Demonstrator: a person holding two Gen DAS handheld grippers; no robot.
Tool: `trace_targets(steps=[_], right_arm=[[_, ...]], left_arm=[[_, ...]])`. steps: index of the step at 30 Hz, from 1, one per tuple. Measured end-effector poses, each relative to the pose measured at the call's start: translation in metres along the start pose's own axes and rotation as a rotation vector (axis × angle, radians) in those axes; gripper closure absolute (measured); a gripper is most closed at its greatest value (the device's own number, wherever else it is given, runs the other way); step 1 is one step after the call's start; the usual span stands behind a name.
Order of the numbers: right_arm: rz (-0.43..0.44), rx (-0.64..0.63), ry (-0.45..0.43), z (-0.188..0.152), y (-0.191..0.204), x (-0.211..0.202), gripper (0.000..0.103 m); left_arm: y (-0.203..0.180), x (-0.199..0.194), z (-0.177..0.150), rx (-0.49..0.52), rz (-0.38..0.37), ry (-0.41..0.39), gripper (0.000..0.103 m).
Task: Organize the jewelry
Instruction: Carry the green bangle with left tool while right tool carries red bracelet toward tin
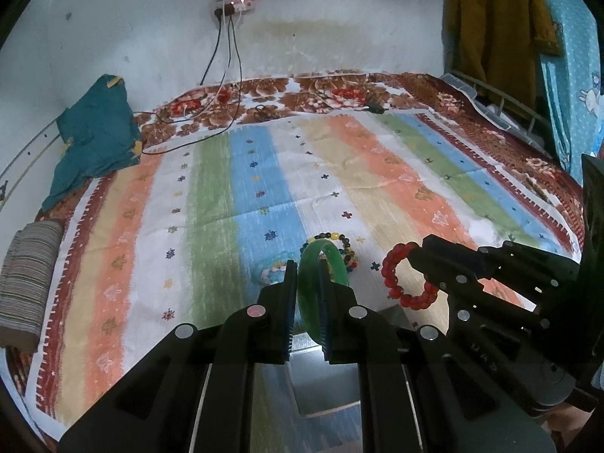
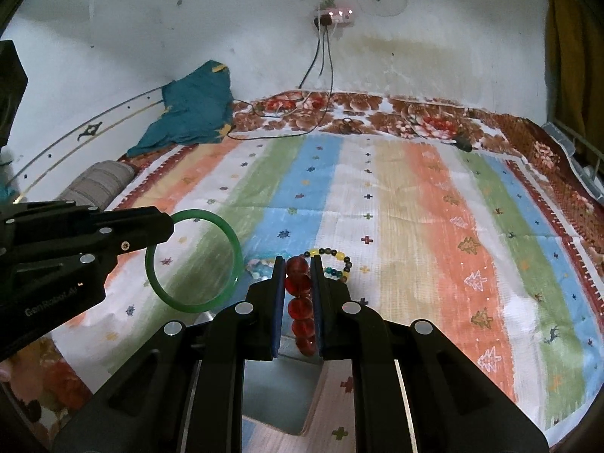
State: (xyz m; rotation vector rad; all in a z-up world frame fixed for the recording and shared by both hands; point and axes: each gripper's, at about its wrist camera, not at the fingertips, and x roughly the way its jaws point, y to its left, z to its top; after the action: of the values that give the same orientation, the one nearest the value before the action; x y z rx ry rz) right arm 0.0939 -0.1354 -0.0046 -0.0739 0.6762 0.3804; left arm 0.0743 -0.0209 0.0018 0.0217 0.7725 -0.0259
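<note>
We work over the bed, spread with a striped pastel cloth, and near its front edge a pale wooden box shows just below both claws. Our left claw is clamped narrow on the smooth green glassy bangle, held clear of the cloth; our right claw pinches the bracelet of round red beads, also aloft. A multicoloured bead bracelet and a pale blue-and-white one lie on the cloth beyond. We judge this the carrying step; next we must bring both pieces over the box and release.
</note>
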Motion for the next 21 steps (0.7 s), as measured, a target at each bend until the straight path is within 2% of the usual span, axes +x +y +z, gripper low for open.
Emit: trace_targets(steps=[21], right_arm=[[0.087, -0.018, 0.004, -0.025, 0.014, -0.033, 0.089]], left_arm=[[-0.004, -0.021, -0.027, 0.000, -0.023, -0.004, 0.093]])
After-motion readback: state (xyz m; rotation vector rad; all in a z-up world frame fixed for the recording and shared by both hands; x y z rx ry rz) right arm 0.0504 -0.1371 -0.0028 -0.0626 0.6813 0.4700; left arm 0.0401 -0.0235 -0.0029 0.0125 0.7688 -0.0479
